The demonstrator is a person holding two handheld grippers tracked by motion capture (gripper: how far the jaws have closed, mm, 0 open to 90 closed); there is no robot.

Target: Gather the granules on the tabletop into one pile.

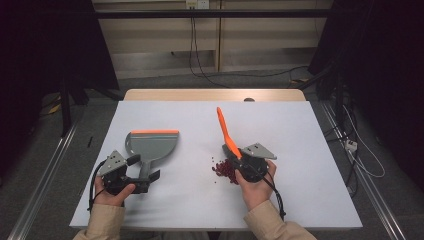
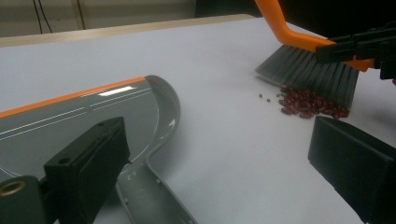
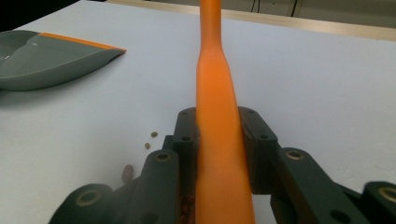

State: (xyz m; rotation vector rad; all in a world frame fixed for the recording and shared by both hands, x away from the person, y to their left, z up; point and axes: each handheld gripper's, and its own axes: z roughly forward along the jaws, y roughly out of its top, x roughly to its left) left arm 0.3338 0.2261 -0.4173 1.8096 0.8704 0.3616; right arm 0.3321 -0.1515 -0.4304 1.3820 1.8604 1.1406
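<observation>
Orange brush [image 1: 227, 134] clamped in my right gripper [image 1: 248, 165], bristles hiding some beans [image 1: 224, 168]; left gripper [image 1: 131, 176] spread wide astride dustpan [image 1: 151, 144] handle, mid-desk.

The person wears beige long sleeves [image 1: 106, 220] that reach to the wrists at the near edge of the scene. Each hand carries a black two-jaw tool. The left gripper [image 1: 142, 175] has a chunky black body topped by a grey three-cornered plate [image 1: 113, 162], with a black cable looping from its left side. The right gripper [image 1: 243, 161] bears the same grey plate, and its black cable trails back along the sleeve. In the left gripper view the jaws are thick, matte black blocks. In the right gripper view the black linkage arms show round brass-coloured bushings and small screw holes.
</observation>
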